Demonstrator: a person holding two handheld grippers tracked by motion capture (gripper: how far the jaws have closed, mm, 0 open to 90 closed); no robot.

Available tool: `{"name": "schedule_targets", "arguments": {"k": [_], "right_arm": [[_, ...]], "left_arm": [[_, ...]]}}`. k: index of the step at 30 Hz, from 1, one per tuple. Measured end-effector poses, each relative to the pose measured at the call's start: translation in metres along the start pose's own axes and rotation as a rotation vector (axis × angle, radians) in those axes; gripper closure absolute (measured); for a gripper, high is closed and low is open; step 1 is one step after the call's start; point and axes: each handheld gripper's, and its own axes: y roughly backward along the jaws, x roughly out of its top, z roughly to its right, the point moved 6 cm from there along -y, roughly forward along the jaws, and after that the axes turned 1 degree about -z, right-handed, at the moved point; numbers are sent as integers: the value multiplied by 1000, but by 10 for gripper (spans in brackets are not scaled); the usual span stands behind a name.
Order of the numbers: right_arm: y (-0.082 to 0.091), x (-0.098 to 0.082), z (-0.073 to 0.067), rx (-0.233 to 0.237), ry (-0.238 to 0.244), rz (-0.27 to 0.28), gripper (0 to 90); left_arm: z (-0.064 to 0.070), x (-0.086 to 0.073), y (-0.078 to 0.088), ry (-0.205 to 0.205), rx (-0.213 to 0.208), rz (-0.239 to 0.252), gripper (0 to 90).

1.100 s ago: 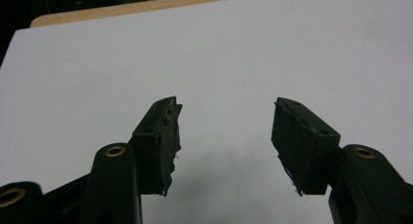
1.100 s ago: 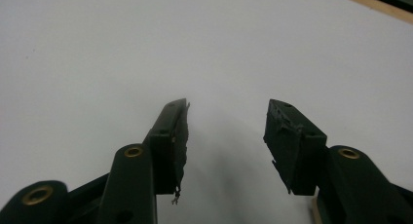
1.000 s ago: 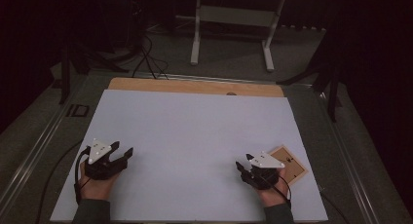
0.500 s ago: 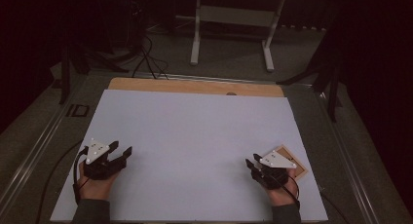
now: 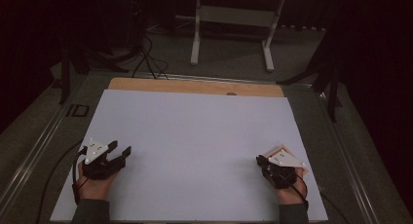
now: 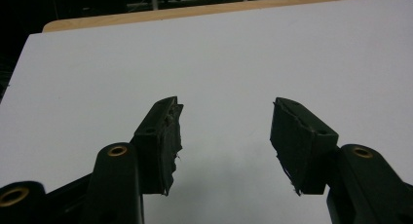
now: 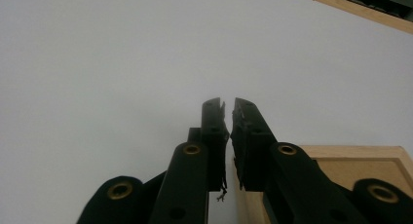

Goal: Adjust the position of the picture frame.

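Observation:
My left gripper [image 5: 121, 147] rests near the front left of the white sheet [image 5: 195, 136], held by a hand. Its jaws stand wide open [image 6: 226, 117] with bare sheet between them. My right gripper [image 5: 259, 159] lies at the front right, partly over a small wooden board [image 5: 281, 150]. In the right gripper view its jaws [image 7: 228, 104] have just been closing and now stand almost together, with nothing between them. The board [image 7: 341, 158] lies under the right-hand jaw there.
The white sheet covers most of a wooden tabletop [image 5: 195, 86], whose bare strip shows along the far edge. Metal rails run along both sides. A table frame [image 5: 231, 19] and cables stand on the dark floor beyond.
My right gripper has shifted right, further over the wooden board, and its jaws have closed from wide open to nearly together. The left gripper has not moved.

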Motion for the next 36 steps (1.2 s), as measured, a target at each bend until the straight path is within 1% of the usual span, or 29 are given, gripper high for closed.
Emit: {"name": "schedule_targets", "arguments": {"k": [7,15,22,30,36], "right_arm": [[2,-4,10,-21,-19,-17,876],[1,-12,18,-32,-41,-71,877],[-4,-17,21,-37,-34,-108,877],[-9,-19,23,-43,-33,-128,881],[-14,-18,23,-41,-22,-139,895]], "left_arm": [[0,0,0,-1,-2,2,441],[0,0,0,0,-2,4,441],[1,0,1,-4,-5,5,441],[0,1,1,-4,-6,14,441],[2,1,1,-16,-10,18,441]]}}
